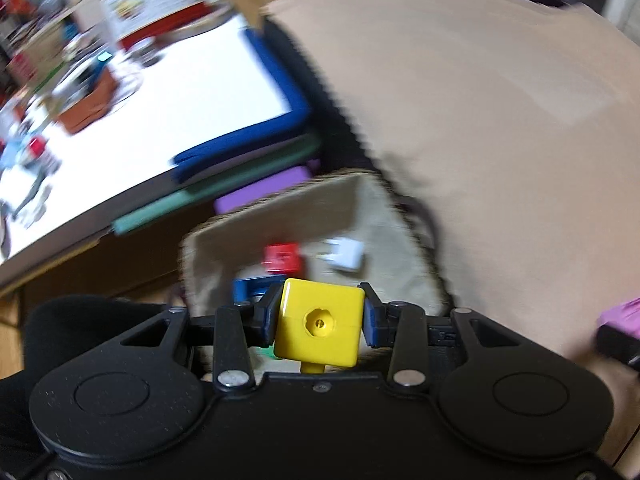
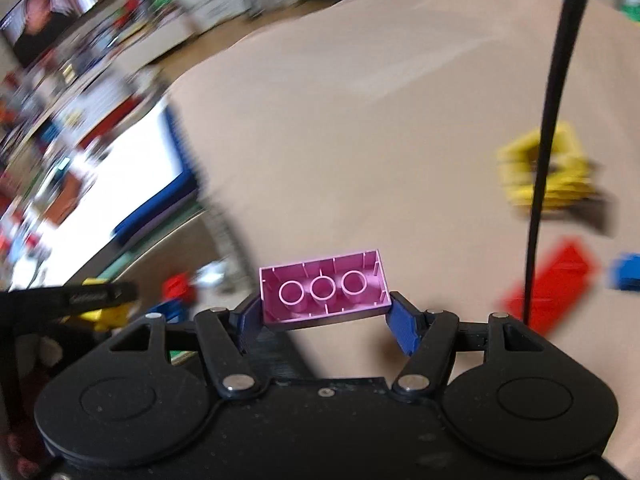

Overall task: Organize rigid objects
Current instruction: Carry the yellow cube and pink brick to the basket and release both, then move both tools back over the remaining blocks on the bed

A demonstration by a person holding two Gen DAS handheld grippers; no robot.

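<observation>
My left gripper [image 1: 322,322] is shut on a yellow cube block [image 1: 320,320] and holds it above an open paper bag [image 1: 208,256]. Inside the bag lie a red block [image 1: 281,258], a white block [image 1: 345,255] and a blue block [image 1: 252,286]. My right gripper [image 2: 326,312] is shut on a pink brick [image 2: 324,288], hollow underside facing the camera, above the beige cloth [image 2: 360,140]. On the cloth to the right lie a yellow block [image 2: 556,168], a red brick [image 2: 556,280] and a blue block [image 2: 626,276]. The left gripper and its yellow cube show at the lower left of the right wrist view [image 2: 100,312].
A white table top [image 1: 180,100] with a blue edge and clutter stands at the left. Green and purple flat items [image 1: 224,192] lie stacked under it. A black cable [image 2: 548,140] hangs across the right wrist view. Both views are blurred by motion.
</observation>
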